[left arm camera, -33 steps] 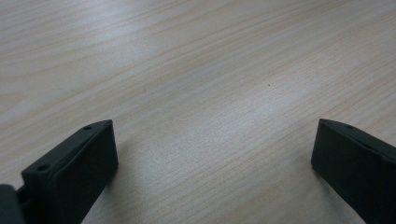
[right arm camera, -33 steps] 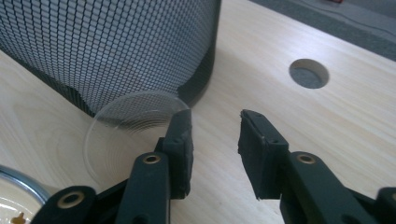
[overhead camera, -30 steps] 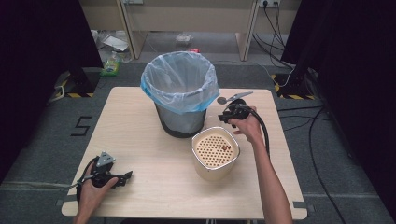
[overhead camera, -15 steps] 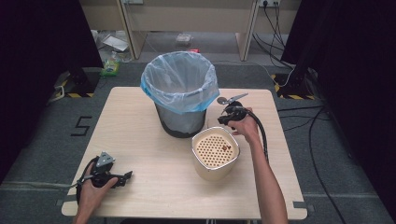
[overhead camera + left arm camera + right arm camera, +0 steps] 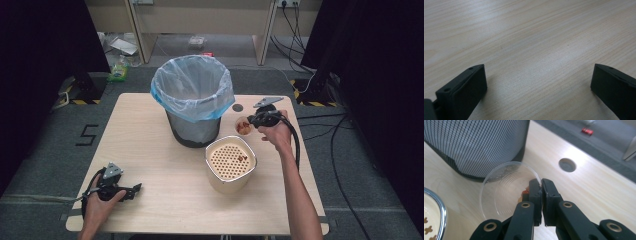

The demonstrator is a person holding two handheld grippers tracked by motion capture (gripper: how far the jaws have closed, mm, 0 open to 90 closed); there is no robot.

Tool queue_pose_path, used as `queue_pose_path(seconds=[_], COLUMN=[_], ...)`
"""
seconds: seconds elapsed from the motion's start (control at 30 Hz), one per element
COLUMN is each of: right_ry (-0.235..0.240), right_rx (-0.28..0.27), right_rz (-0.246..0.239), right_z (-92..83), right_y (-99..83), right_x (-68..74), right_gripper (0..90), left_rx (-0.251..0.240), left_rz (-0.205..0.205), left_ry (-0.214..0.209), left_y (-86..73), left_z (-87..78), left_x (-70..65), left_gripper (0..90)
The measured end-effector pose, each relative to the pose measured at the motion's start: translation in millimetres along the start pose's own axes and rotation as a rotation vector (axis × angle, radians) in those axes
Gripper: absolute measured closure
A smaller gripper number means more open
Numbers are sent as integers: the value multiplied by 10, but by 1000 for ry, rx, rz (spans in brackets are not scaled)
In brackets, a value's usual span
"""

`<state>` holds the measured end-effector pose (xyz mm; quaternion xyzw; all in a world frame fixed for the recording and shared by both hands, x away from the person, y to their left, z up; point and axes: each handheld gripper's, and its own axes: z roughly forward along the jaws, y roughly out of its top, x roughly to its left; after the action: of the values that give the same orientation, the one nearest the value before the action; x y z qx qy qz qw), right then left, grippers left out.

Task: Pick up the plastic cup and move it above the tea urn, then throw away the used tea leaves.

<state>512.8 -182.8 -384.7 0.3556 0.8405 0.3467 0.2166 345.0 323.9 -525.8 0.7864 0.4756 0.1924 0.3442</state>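
A small clear plastic cup (image 5: pixel 243 128) with orange-brown bits in it sits on the table to the right of the bin. My right gripper (image 5: pixel 261 120) is shut on its rim. In the right gripper view the two jaws (image 5: pixel 541 183) pinch the near rim of the cup (image 5: pixel 504 192), and reddish bits (image 5: pixel 525 192) show just behind them. A cream strainer bowl (image 5: pixel 230 164) with a few brown bits stands in front of the cup. My left gripper (image 5: pixel 131 190) rests open at the table's front left, with bare wood between its jaws (image 5: pixel 539 77).
A black mesh bin (image 5: pixel 193 102) lined with a pale blue bag stands mid-table, close left of the cup; its wall (image 5: pixel 479 142) looms beside the jaws. A round cable hole (image 5: pixel 567 165) lies behind the cup. The strainer's rim (image 5: pixel 442 212) is near.
My right gripper has shifted slightly to the right with the cup, so the cup now stands apart from the strainer. The left gripper has not moved.
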Motion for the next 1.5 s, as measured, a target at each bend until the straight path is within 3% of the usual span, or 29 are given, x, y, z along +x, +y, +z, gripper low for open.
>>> queue_pose_path(seconds=[0.43,0.67,0.9,1.2,1.5], right_ry=[-139,-227,-297,-355,-411], right_rx=[-113,-196,-270,-381,-435], right_rz=[-83,-136,-189,-216,-280], right_z=[-474,-661,-755,-821,-771], right_y=[38,9,-51,-149,-229], right_x=[20,153,329,545,791], right_gripper=[875,876,876,875,876], left_rx=[0,0,0,-1,-1], left_rz=[0,0,0,0,1], left_ry=[0,0,0,1,1], left_y=[0,0,0,-1,-1], left_z=[0,0,0,1,0], left_x=[0,0,0,0,0], left_gripper=[0,0,0,0,0])
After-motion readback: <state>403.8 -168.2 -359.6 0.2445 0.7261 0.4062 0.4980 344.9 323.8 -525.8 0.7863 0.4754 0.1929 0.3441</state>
